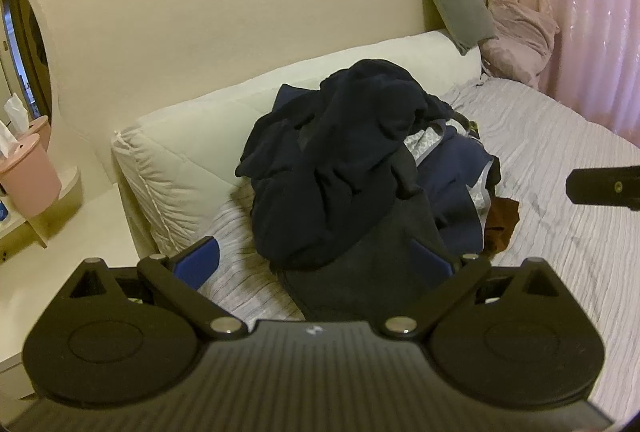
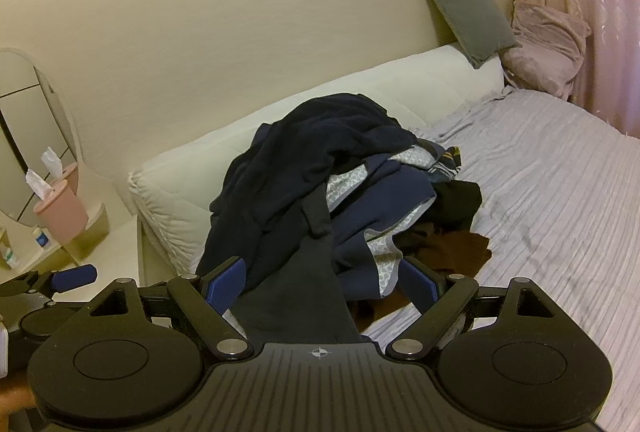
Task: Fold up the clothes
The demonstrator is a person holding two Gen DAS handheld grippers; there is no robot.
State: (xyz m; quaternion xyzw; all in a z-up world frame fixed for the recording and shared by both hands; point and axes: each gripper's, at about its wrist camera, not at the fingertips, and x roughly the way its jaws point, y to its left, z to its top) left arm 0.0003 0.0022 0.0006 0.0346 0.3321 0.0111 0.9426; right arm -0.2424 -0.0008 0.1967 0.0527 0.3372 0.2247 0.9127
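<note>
I have both grippers, left gripper (image 1: 316,252) and right gripper (image 2: 320,276), with fingers spread wide, pinching nothing, before the pile of dark clothes (image 1: 352,160) on the bed (image 1: 560,160).

Both wrist cameras look forward and downward from the bed's (image 1: 560,136) near edge, close to the clothes pile (image 1: 352,160) (image 2: 320,184), sharing headboard cushion (image 1: 280,88) and curtain (image 1: 580,12).

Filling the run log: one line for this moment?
stage: approach | left gripper: jaws open, empty | right gripper: jaws open, empty | clothes pile: unfolded on bed
</note>
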